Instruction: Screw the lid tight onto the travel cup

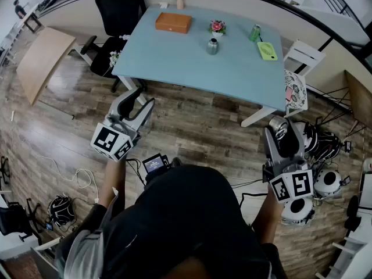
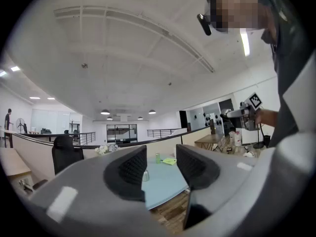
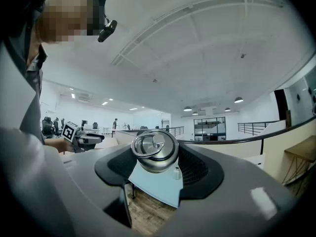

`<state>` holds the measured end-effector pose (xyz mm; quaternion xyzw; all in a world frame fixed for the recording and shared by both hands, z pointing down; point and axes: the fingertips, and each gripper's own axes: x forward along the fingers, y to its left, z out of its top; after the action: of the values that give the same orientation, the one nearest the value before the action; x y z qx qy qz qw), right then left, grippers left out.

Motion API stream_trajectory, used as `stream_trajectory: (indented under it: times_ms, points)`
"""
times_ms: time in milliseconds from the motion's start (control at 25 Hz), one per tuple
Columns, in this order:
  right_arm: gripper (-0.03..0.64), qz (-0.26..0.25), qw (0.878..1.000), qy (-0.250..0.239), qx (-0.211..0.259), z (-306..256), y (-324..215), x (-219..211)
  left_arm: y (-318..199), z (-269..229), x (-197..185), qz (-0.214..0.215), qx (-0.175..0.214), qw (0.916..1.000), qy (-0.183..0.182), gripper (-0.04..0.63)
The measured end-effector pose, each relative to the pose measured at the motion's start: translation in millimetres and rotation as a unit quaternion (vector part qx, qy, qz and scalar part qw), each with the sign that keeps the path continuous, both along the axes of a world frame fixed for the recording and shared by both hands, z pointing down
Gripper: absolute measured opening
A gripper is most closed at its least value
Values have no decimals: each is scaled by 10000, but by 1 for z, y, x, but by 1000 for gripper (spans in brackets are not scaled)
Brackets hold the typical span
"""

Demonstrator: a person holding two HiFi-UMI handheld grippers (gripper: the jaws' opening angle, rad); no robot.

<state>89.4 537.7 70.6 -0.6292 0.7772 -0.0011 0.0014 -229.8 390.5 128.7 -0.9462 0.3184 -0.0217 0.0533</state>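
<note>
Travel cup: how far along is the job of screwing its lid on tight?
Done: the right gripper grips the metal lid. In hand: it is held over the floor, short of the blue table. Left: the travel cup stands untouched on that table, the left gripper is empty; seating and screwing remain.

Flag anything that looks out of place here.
The metal lid is clamped in the right gripper over the floor, away from the travel cup, which stands on the blue table without it. Nothing looks spilled or damaged.
</note>
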Motion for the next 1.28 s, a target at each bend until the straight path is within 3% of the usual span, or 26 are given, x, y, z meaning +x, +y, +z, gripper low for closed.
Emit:
stream_trajectory:
  times_ms: [600, 1280]
  points:
    - [262, 98, 9999, 2, -92, 4, -10, -23, -12, 9, -21, 76, -80, 9999, 63, 239]
    - [262, 379, 9983, -419, -106, 8, -47, -72, -58, 26, -63, 405, -155, 9989, 155, 239]
